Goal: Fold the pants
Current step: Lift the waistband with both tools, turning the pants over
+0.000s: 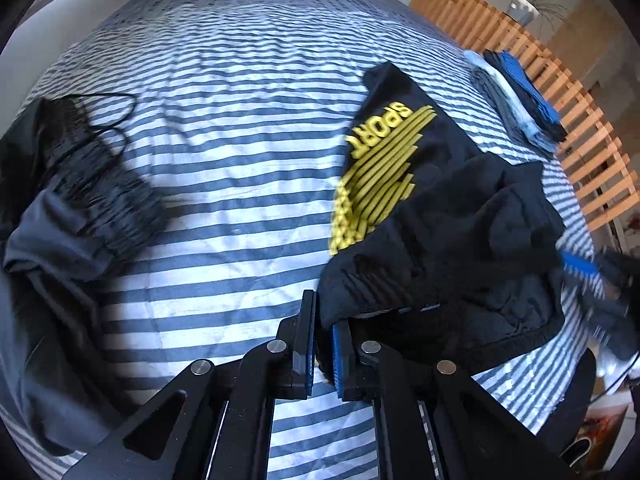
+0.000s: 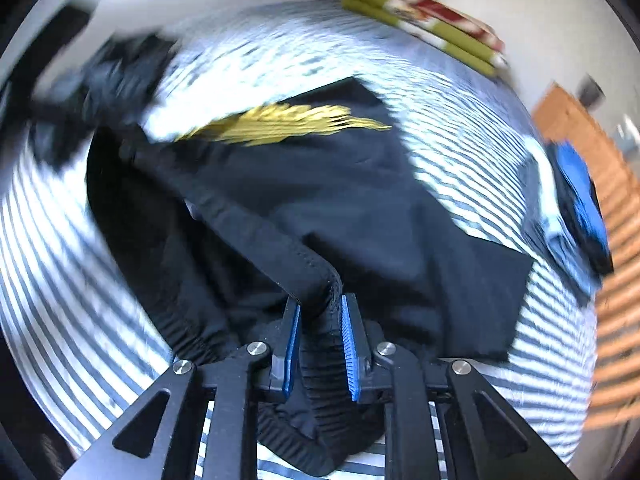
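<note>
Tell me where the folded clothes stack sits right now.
The folded clothes stack lies at the bed's right edge in the left wrist view, against the wooden slats, beyond the black SPORT pants.

left hand-held gripper (image 1: 323, 340) | clamps black pants (image 1: 440, 240) edge | striped bed (image 1: 224, 128)

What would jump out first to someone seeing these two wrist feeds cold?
The black pants with the yellow SPORT print, spread on the blue-and-white striped bedcover, right of centre in the left wrist view. Next, both grippers biting into them: the left gripper at a near edge, the right gripper closed on the gathered waistband. A stack of folded clothes sits at the bed's far right edge.
</note>
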`<action>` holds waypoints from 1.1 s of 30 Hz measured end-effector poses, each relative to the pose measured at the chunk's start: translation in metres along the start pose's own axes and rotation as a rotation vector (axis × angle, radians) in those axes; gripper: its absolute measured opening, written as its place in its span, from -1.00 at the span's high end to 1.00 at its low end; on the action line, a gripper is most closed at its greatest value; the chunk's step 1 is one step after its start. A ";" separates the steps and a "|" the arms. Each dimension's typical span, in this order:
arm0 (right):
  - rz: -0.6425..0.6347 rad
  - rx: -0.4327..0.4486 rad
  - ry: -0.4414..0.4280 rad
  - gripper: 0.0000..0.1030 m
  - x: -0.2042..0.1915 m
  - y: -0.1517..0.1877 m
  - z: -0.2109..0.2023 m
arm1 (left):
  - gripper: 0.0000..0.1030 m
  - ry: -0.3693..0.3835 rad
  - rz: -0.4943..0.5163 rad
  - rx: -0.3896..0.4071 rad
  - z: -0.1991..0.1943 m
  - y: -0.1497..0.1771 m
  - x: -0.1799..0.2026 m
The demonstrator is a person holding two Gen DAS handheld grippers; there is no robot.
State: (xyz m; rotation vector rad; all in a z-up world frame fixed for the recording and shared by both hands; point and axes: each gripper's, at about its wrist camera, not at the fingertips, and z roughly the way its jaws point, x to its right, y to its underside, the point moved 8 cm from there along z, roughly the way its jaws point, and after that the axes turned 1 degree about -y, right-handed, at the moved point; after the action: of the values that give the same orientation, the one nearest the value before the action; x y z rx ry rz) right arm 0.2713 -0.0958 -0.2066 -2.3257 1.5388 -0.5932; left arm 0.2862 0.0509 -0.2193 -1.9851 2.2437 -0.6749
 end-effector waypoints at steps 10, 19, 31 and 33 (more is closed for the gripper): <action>0.307 0.013 -0.014 0.70 0.101 -0.038 0.000 | 0.24 0.082 0.079 -0.013 0.005 -0.025 0.050; 0.373 -0.007 -0.019 0.70 0.120 -0.028 0.012 | 0.10 0.054 0.023 0.038 -0.035 0.022 0.036; 0.395 0.000 -0.018 0.70 0.130 -0.024 0.003 | 0.89 0.026 -0.094 -0.036 0.026 0.049 0.051; 0.422 0.004 -0.021 0.70 0.138 -0.022 -0.005 | 0.94 0.019 -0.093 -0.036 0.030 0.040 0.051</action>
State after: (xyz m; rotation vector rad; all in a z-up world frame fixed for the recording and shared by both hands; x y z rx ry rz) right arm 0.3344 -0.2147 -0.1680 -1.9076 1.9352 -0.4590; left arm 0.2504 -0.0038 -0.2490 -2.1199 2.2008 -0.6695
